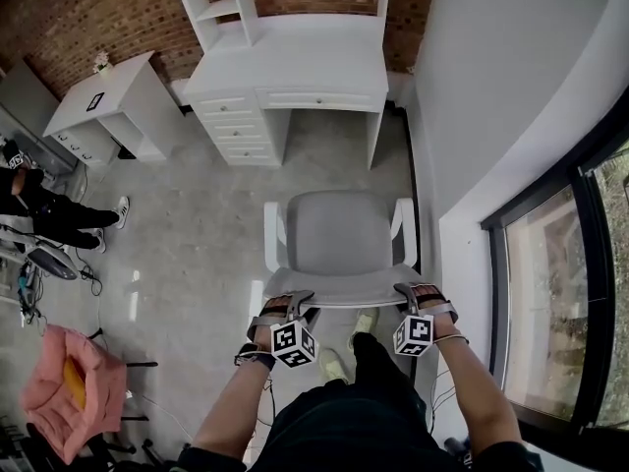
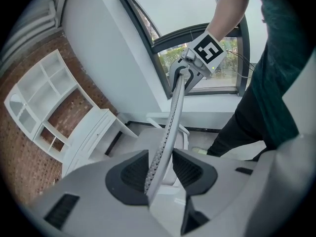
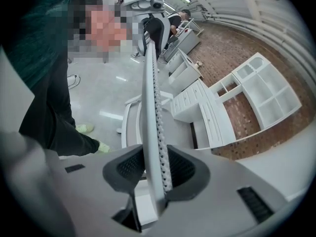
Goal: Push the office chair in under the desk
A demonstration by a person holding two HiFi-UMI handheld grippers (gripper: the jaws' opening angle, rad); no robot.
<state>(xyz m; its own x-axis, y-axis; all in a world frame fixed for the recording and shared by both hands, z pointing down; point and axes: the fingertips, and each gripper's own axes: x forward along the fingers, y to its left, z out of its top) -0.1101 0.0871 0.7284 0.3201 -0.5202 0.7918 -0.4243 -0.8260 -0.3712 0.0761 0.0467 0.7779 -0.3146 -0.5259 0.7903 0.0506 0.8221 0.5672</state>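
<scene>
The grey concrete floor (image 1: 197, 234) bears a white desk (image 1: 295, 62), the office chair (image 1: 339, 234) before it, and a side cabinet (image 1: 113, 106).

Red brick back wall (image 1: 59, 18), plain white wall (image 1: 491, 67) on the right with a big black-framed window (image 1: 550, 303) letting daylight in, grey concrete floor (image 1: 197, 234), small white side cabinet (image 1: 118, 106) off left

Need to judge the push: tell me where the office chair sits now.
Head view, centre: the office chair stands on open floor, short of the white desk.

text: none readable | labels: none | numbers: none | signs: none
</scene>
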